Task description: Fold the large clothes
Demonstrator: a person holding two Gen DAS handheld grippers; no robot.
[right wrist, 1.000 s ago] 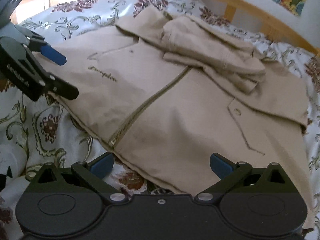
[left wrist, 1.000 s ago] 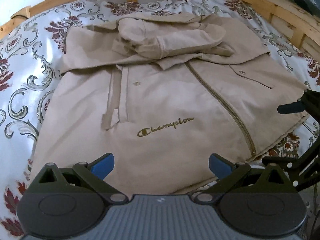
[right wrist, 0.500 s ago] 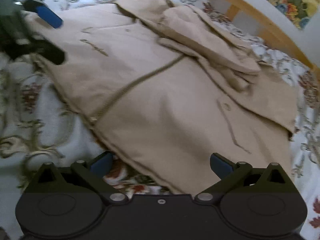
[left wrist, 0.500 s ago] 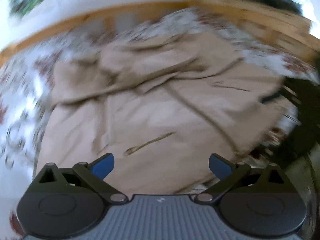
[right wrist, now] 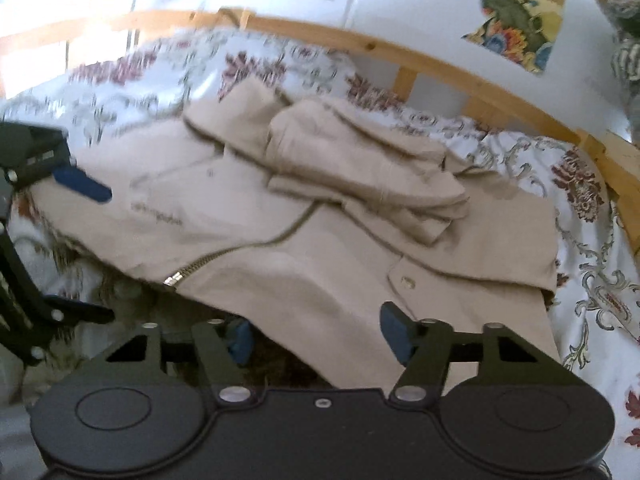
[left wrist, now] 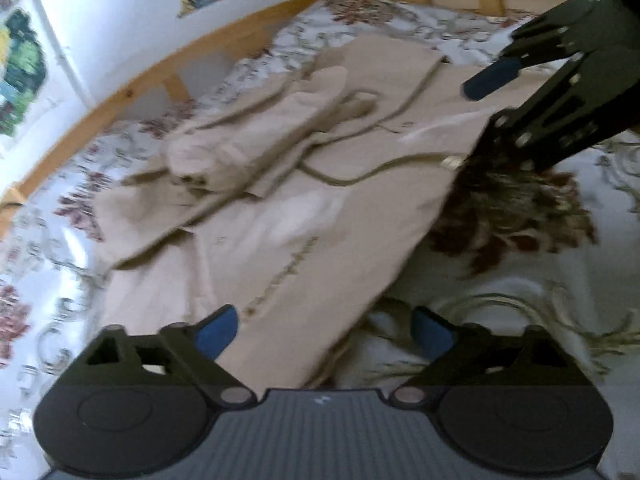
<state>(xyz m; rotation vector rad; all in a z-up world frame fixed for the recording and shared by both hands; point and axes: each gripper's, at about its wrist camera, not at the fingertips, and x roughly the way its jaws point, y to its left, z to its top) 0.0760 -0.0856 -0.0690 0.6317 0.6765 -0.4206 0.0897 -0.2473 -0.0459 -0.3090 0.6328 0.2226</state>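
A beige zip jacket [left wrist: 280,216] lies flat on a floral bedspread, its sleeves folded across the chest [right wrist: 360,168]. My left gripper [left wrist: 324,334] is low at the jacket's bottom hem near the printed logo. Its jaws are closing with the hem edge between them, and the pads are not pressing on it. My right gripper [right wrist: 318,336] is at the hem on the other side of the zipper end [right wrist: 174,278]. Its jaws are closing too, half wide, around the hem fabric without gripping it. In each wrist view the other gripper's fingers [left wrist: 490,80] [right wrist: 82,186] hover over the hem.
The floral bedspread [right wrist: 592,272] surrounds the jacket on all sides. A wooden bed rail [right wrist: 440,60] curves behind it, below a white wall with colourful posters [right wrist: 516,12]. Both views are motion-blurred.
The left view has rolled and swung toward the hem's left corner, so the right gripper now shows at top right. Both grippers' jaws have narrowed, the right one more. The right view has tilted up.
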